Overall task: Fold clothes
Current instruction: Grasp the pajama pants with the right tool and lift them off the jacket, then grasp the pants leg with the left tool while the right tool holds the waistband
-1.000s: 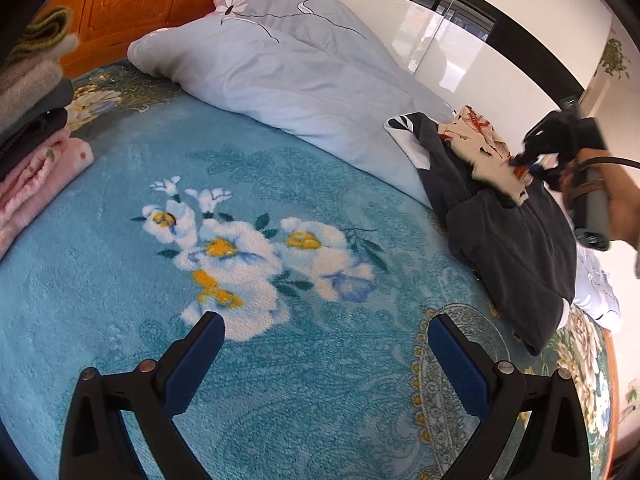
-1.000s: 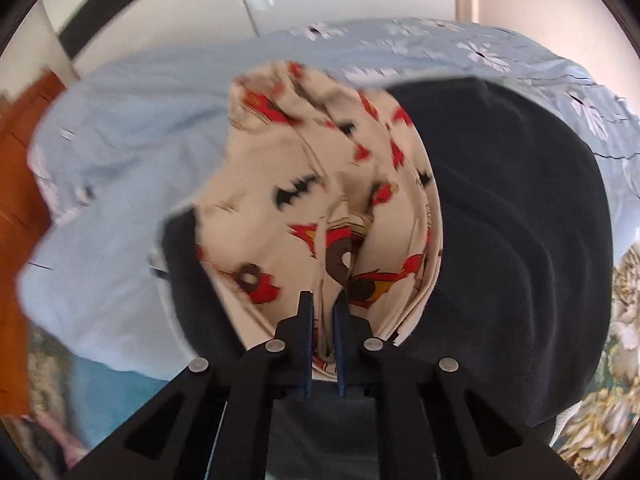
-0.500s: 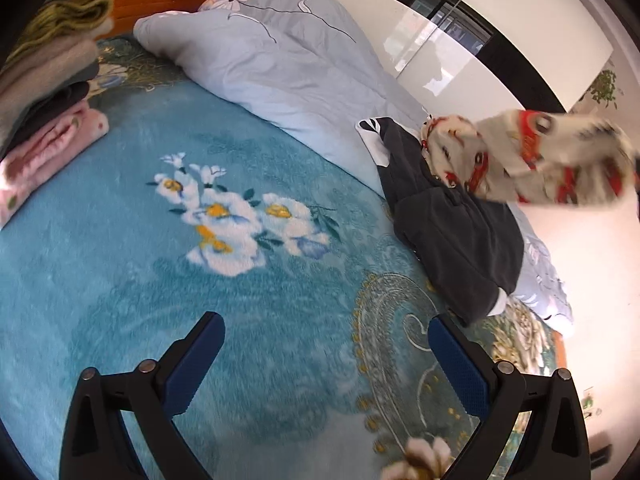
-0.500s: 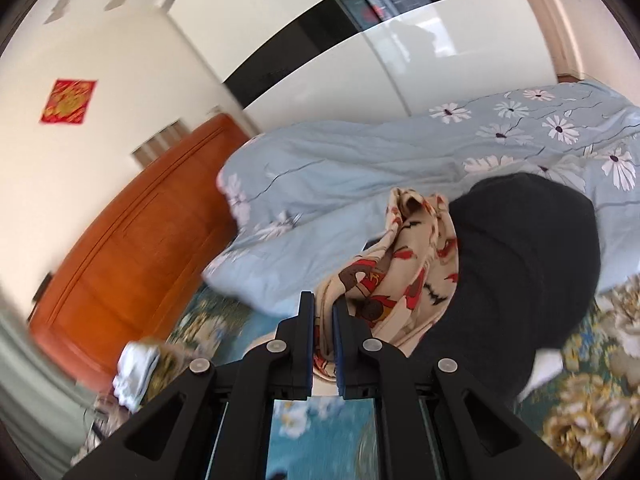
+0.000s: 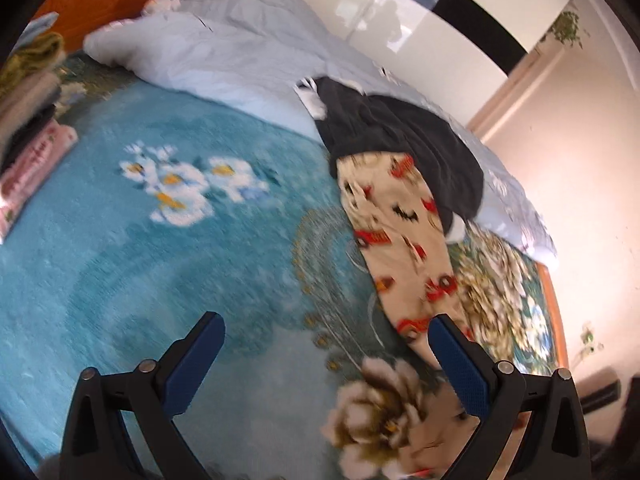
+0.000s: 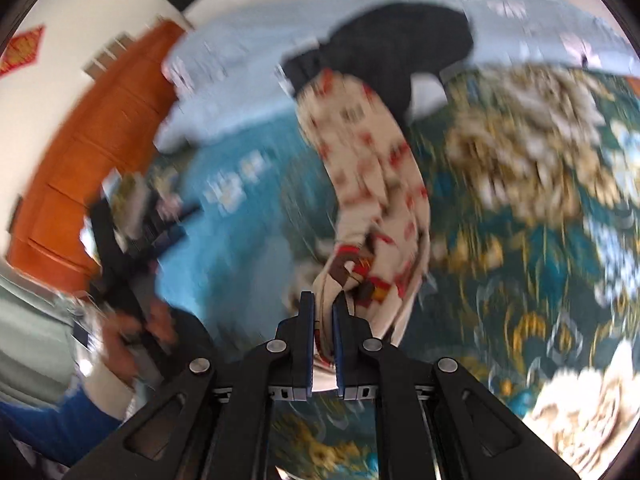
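Cloth hanging limp from the right tool (image 6: 323,322), blue pads pinched tight on one bunched end of the cream printed garment (image 5: 400,236). Stretching out long and narrow across the teal floral blanket (image 5: 120,260), far end trailing up to the dark garment (image 5: 404,140) heaped against the pale blue duvet (image 5: 224,52). Draping and creasing freely, so judging it thin, light and soft, nothing stiff in it, nothing fragile, likely sagging wherever unsupported. Left tool (image 5: 326,354) hovering wide apart over the blanket, holding nothing, right finger just beside the garment's near end. Looking like a second hold is wanted at a hem or corner, well apart from the pinched end, to pull the cloth taut and flat. Grabbing mid-panel probably only bunching it more. Folded stack (image 5: 28,92) sitting at the far left of the bed.
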`<state>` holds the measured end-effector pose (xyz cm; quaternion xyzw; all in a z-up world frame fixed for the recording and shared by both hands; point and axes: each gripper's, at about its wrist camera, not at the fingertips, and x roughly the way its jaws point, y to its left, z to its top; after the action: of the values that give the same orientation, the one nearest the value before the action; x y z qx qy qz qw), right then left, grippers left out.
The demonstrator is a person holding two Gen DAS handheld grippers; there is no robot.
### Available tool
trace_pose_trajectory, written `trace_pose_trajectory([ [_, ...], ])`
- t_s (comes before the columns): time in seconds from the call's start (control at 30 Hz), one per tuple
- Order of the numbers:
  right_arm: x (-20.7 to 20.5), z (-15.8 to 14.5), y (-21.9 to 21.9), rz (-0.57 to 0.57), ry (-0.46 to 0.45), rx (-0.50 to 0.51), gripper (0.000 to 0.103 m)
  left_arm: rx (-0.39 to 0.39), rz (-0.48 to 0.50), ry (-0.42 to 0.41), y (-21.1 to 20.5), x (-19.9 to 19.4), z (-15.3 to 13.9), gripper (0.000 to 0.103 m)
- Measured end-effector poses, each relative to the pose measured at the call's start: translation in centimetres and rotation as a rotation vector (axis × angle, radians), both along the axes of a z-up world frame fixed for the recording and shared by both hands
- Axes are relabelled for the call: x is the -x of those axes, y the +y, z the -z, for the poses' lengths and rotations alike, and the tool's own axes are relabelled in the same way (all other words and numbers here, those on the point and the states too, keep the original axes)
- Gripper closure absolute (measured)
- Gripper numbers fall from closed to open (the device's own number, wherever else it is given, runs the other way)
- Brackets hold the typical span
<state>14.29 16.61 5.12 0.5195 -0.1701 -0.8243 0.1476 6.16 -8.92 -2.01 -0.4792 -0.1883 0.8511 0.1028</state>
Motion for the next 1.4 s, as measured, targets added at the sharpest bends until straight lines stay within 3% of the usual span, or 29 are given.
trace_pose_trajectory([
  [0.17,-3.5,7.0,-2.6,-0.046,-0.139,-0.098,0.091,0.002,0.093,-0.121,4.1,-0.3,1.9,0.000],
  [0.27,-4.4,6.2,-1.8,-0.070,-0.111,-0.123,0.084,0.038,0.134,-0.138,5.8,-1.1,2.5,0.000],
  [0.33,-4.6,5.5,-0.4,-0.046,-0.076,-0.100,0.067,0.051,0.159,-0.152,6.7,-1.3,2.8,0.000],
  [0.47,-3.5,3.8,3.7,0.085,0.004,-0.078,0.066,0.044,0.170,-0.184,8.3,-1.1,3.3,0.000],
  [0.57,0.7,4.4,4.0,0.091,0.050,-0.134,0.066,0.048,0.178,-0.205,9.7,-1.1,3.5,0.001],
  [0.7,8.1,6.7,3.2,0.029,0.067,-0.127,0.066,0.082,0.194,-0.203,11.3,-1.3,3.2,0.001],
  [0.8,13.0,9.0,1.8,-0.061,0.027,-0.162,0.066,0.104,0.222,-0.189,12.7,-1.5,2.7,0.001],
  [0.9,15.5,11.1,1.1,-0.111,-0.040,-0.268,0.066,0.113,0.239,-0.172,13.5,-1.9,2.4,0.001],
  [1.0,15.9,12.9,1.1,-0.136,-0.110,-0.250,0.067,0.134,0.247,-0.166,14.1,-1.9,2.7,0.001],
  [1.07,16.0,13.0,1.2,-0.133,-0.117,-0.216,0.080,0.143,0.256,-0.180,14.8,-1.6,3.1,0.001],
  [1.1,15.9,12.6,1.3,-0.123,-0.103,-0.189,0.095,0.148,0.260,-0.185,15.2,-1.5,3.3,0.001],
  [1.3,15.7,9.5,2.3,-0.061,-0.021,-0.028,0.096,0.246,0.255,-0.177,17.9,0.2,4.2,0.002],
  [1.4,15.2,7.6,2.2,-0.066,0.018,-0.005,0.096,0.252,0.229,-0.191,17.9,1.3,4.8,0.019],
])
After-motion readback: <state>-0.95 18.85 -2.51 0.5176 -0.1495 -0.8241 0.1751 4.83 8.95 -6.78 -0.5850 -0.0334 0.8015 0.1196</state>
